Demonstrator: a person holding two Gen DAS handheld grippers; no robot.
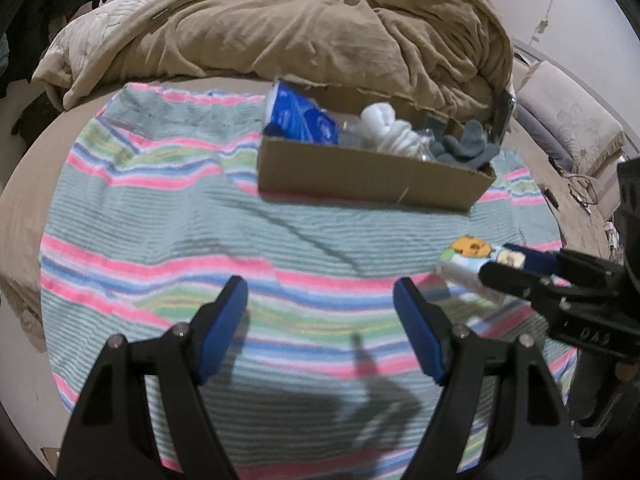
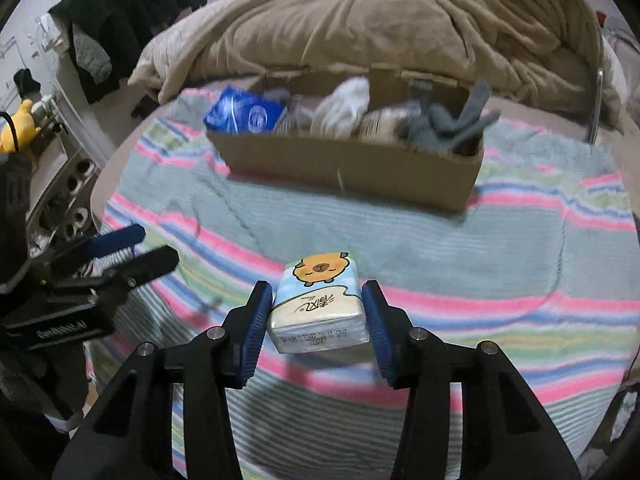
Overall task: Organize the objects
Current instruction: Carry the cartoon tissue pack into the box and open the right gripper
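Note:
A cardboard box (image 1: 368, 178) (image 2: 360, 168) stands on a striped towel (image 1: 200, 240) (image 2: 520, 240) on the bed. It holds a blue packet (image 1: 300, 116) (image 2: 244, 112), white socks (image 1: 384, 124) (image 2: 344, 108) and grey socks (image 1: 464, 144) (image 2: 452, 120). My right gripper (image 2: 318, 308) is shut on a tissue pack with a cartoon animal (image 2: 320, 304) and holds it above the towel in front of the box. The pack (image 1: 468, 258) and right gripper (image 1: 508, 266) also show in the left wrist view. My left gripper (image 1: 320, 308) is open and empty over the towel; it shows at the left of the right wrist view (image 2: 148, 246).
A crumpled tan duvet (image 1: 300, 28) (image 2: 380, 20) lies behind the box. A pillow (image 1: 560, 120) sits at the right. Dark clothes (image 2: 120, 12) hang at the left, with a yellow plush (image 2: 20, 124) and a shelf below.

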